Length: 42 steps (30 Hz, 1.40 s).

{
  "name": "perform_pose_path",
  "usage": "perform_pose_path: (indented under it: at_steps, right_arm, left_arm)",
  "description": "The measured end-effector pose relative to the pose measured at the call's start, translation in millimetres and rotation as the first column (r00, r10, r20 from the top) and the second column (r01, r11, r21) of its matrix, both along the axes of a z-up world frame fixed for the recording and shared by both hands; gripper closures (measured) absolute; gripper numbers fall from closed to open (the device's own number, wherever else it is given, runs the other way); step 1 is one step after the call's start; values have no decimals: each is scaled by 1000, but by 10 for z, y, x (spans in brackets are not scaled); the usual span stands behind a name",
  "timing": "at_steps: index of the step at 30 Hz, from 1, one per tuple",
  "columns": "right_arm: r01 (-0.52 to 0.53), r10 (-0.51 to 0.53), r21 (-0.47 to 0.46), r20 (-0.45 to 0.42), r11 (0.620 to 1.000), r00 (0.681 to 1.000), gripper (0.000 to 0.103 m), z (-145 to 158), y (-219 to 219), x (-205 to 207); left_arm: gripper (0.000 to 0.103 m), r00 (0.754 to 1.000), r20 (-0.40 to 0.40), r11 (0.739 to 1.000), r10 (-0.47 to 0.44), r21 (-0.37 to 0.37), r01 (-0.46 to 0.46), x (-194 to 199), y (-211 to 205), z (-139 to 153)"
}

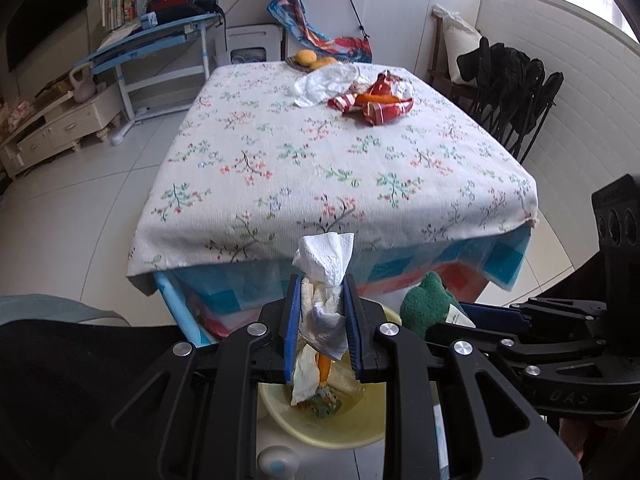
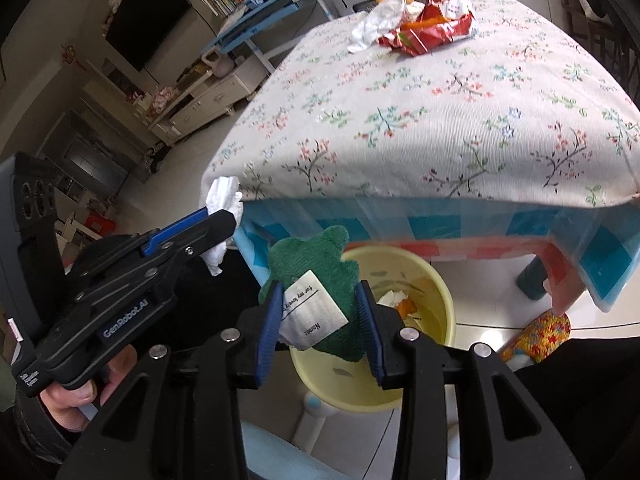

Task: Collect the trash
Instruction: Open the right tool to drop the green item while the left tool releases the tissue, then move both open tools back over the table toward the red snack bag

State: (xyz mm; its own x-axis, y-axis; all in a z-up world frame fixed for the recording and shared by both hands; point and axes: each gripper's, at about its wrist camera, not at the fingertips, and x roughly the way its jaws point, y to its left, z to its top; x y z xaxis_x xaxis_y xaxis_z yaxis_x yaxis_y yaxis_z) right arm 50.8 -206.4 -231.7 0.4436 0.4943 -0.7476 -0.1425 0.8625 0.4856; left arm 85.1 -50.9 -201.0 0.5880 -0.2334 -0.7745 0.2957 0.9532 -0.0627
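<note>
Left wrist: left tongs [image 1: 323,312] clenched on crumpled tissue [image 1: 325,272], held directly above yellow bin [image 1: 320,428], likely for a drop. Snack wrappers [image 1: 374,100] remain on desk [image 1: 280,168] at 12 o'clock.

Right wrist: right tongs [image 2: 320,320] grasp green plush toy [image 2: 316,280] over the bin's 9 o'clock rim, tag facing camera.
</note>
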Motion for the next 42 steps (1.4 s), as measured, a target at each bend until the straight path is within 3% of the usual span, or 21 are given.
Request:
perform_pose_path:
  at_steps: [5, 8, 16, 23, 28, 42]
  right_arm:
    - [-6, 5, -14, -19, 1000, 1000, 61, -44, 7, -4]
    - [7, -7, -19, -14, 1000, 1000, 56, -36, -14, -17]
    - [29, -29, -12, -8, 1000, 1000, 54, -10, -56, -25]
    - [44, -44, -7, 12, 999, 999, 54, 24, -81, -37]
    - [70, -67, -35, 72, 997, 995, 53, 118, -93, -75]
    - [152, -125, -108, 219, 983, 968, 47, 389, -162, -1]
  left_arm:
    - [83, 999, -44, 1000, -12, 9, 12, -23, -14, -68]
    - [78, 998, -68, 1000, -15, 14, 16, -22, -16, -104]
    - [66, 998, -59, 1000, -1, 24, 3, -24, -4, -91]
    - [49, 1000, -1, 998, 21, 51, -21, -53, -5, -13]
    - [39, 997, 64, 996, 50, 64, -54, -71, 28, 80]
    - [28, 985, 151, 994, 80, 62, -91, 95, 16, 232]
